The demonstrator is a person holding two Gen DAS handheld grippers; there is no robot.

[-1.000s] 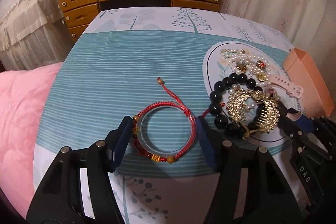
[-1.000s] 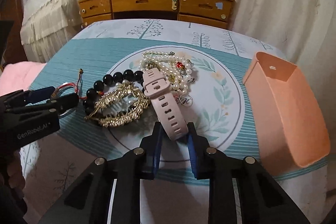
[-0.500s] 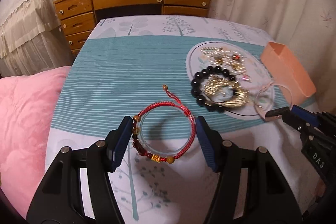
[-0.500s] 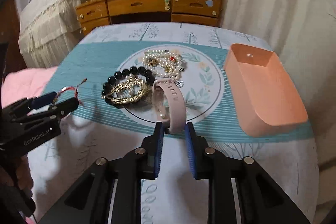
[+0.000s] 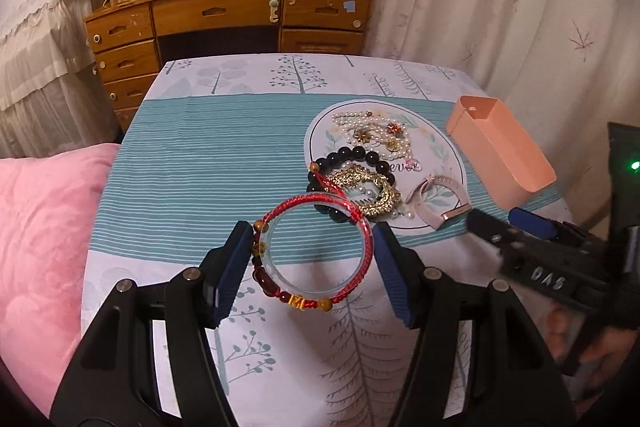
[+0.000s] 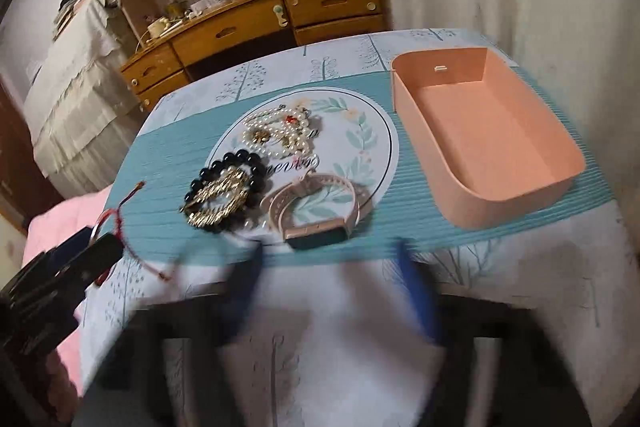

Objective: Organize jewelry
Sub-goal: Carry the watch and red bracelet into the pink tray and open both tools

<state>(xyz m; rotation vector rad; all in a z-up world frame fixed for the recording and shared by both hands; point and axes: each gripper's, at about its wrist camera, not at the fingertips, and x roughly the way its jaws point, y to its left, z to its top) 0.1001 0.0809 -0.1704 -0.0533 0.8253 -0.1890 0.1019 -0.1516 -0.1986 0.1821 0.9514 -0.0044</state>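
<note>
A red cord bracelet [image 5: 316,251] with amber beads around a clear bangle hangs above the cloth, my left gripper [image 5: 312,259] shut on it, a pad pressing each side. This gripper [image 6: 86,253] and the bracelet [image 6: 118,227] also show at the right wrist view's left edge. My right gripper [image 6: 330,287] is blurred, its jaws opening wide with nothing between them. Just beyond its tips the pink watch [image 6: 316,215] lies curled on the round mat's near edge. From the left wrist view, the right gripper [image 5: 498,221] sits beside the watch [image 5: 436,199].
On the round leaf-print mat [image 6: 360,131] lie pearl strands [image 6: 280,131], a black bead bracelet [image 6: 224,163] and a gold comb [image 6: 218,201]. An empty peach tray [image 6: 480,131] stands right of it. Pink bedding [image 5: 40,227] lies left; a wooden dresser [image 5: 224,15] stands behind.
The right gripper drew the pink watch off the pile toward the mat's near edge, then let go; the watch now lies free. The left gripper rose and pulled back with the red bracelet.
</note>
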